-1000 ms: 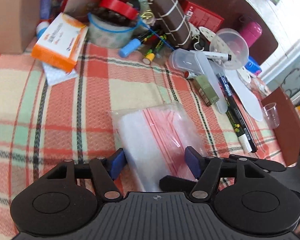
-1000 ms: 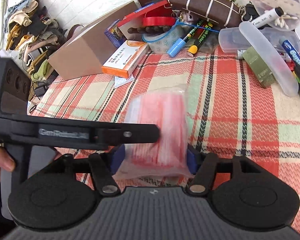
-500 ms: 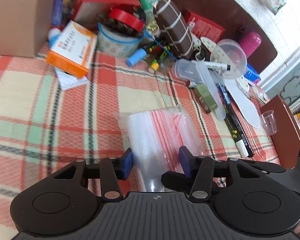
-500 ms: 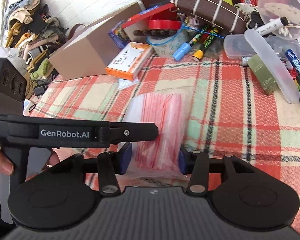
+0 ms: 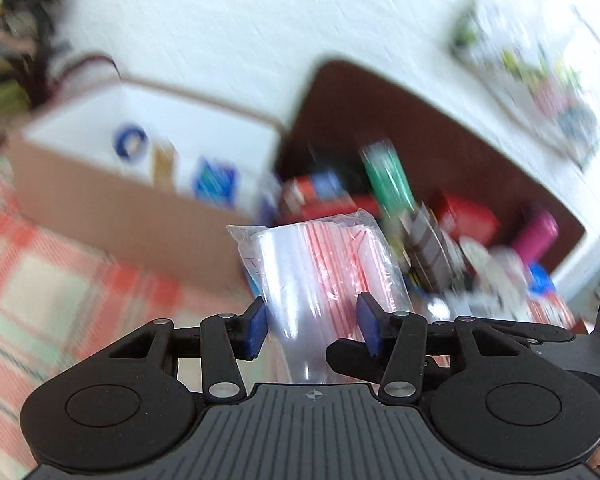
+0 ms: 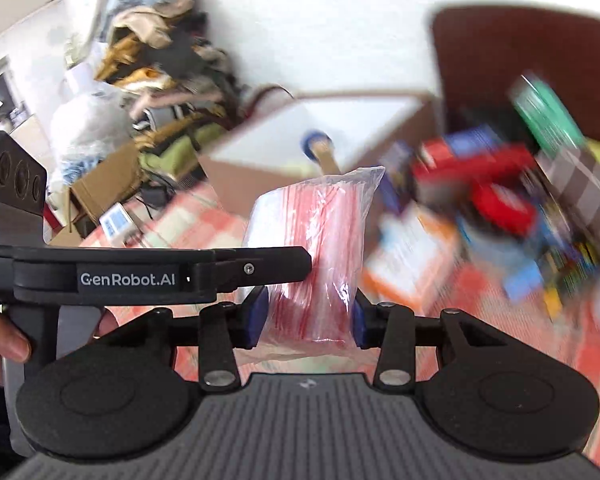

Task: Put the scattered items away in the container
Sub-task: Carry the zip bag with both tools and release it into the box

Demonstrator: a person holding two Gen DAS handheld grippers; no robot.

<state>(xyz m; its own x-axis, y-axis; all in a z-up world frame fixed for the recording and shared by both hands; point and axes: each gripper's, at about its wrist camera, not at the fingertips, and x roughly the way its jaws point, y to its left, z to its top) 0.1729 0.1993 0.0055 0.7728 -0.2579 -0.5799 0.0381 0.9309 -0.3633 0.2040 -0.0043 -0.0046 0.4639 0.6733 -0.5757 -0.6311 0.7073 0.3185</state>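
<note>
Both my grippers, left (image 5: 311, 328) and right (image 6: 307, 317), fingers clamped on bag (image 6: 320, 256), airborne. Box (image 5: 120, 216) part-filled; clutter (image 6: 500, 208) remains along worktop's far edge.

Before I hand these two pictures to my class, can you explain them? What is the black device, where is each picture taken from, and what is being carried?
No robot here: a person holds a hand-held gripper in each hand, each with a camera looking along its blue fingers. One picture is from the left hand-held gripper, the other from the right hand-held gripper. Both are shut on one clear packet of red-striped bags, lifted above the plaid cloth. Ahead stands an open cardboard box with a few things inside; beside it lies blurred clutter.
</note>
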